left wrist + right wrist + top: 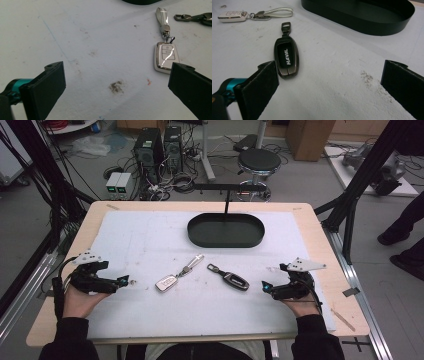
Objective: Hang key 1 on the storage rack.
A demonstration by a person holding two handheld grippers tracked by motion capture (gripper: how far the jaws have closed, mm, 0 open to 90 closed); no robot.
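We hold both tools low over the white mat (150, 310), one at each side of the table (320, 250), forearms in dark sleeves coming in from the near edge and hands cupped under the gripper bodies. Our left gripper (131, 281) sits at the mat's left part, lying roughly level and pointing inward toward the middle; in the left gripper view its jaws stand wide apart with nothing between them but stained mat. The silver key fob (167, 282) lies near the mat's centre, well apart from those tips in the high view, its pale strap (192, 263) stretched away toward the far side; in the left gripper view the fob (166, 57) sits just beyond the right-hand jaw, not touching it as far as we can tell. Our right gripper (263, 285) mirrors the left, held level at the mat's right part and aimed inward, its jaws also spread wide and empty in the right gripper view. The dark key fob (235, 280) lies just beside those tips, between the right gripper and the silver fob; in the right gripper view the dark fob (286, 58), lettered HAVAL, rests flat close to the left-hand jaw. The black oval tray (200, 237) stands beyond both fobs at the far middle of the mat.
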